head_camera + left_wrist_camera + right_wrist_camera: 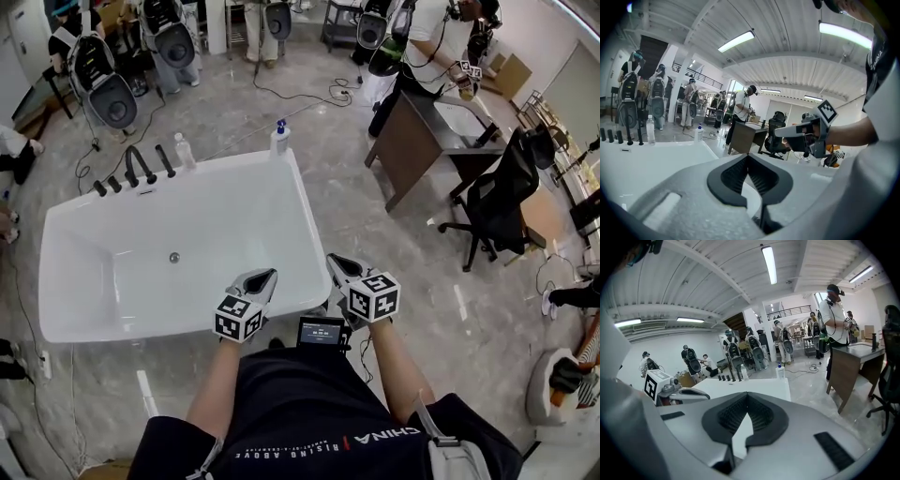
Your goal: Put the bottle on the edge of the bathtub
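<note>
A white bathtub (pixel 309 246) fills the left middle of the head view. On its far rim stands a clear water bottle (pixel 185 150), next to black tap fittings (pixel 133 170). A white pump bottle with a blue top (pixel 279 138) stands at the tub's far right corner. Both show small in the left gripper view as the water bottle (pixel 650 130) and the pump bottle (pixel 698 133), and in the right gripper view as the pump bottle (pixel 780 371). My left gripper (pixel 269 275) and right gripper (pixel 332 260) hover over the near right rim, both shut and empty, far from the bottles.
A dark desk (pixel 417 141) and a black office chair (pixel 497 202) stand right of the tub. Cables (pixel 300 94) run across the grey floor beyond it. Several people with backpack rigs stand at the back, and one person (pixel 427 37) stands by the desk.
</note>
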Tool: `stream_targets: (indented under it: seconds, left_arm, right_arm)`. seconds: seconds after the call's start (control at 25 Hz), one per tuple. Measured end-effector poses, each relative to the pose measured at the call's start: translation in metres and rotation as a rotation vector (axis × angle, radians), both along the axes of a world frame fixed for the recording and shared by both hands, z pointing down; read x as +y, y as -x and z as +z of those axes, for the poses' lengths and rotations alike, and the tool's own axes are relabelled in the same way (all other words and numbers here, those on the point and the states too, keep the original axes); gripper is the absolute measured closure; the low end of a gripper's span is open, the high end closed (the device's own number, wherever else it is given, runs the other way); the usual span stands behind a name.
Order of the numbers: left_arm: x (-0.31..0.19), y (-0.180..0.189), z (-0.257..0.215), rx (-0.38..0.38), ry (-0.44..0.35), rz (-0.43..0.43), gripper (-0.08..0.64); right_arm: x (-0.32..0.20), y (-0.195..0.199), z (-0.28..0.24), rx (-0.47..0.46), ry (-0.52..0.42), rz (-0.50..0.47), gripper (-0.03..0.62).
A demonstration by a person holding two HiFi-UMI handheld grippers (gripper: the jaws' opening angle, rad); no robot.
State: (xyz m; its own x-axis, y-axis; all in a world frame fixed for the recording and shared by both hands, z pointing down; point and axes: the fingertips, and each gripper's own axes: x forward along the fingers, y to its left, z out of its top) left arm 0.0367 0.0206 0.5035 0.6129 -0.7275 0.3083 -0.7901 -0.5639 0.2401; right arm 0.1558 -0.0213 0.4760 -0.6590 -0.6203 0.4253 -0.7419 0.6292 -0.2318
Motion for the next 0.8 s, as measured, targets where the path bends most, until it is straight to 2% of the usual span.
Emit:
stream_targets:
  seconds: [0.36, 0.8]
  left_arm:
    - [-0.007, -0.020, -0.002, 0.014, -0.013, 0.021, 0.551]
    - [-0.021, -0.041, -0.010, 0.029, -0.035, 0.032, 0.551]
  right_arm:
    - [-0.007, -0.002, -0.004, -0.023, -0.008, 0.034, 0.578]
    - [-0.017, -0.013, -0.002, 0.019, -0.025, 0.047, 0.578]
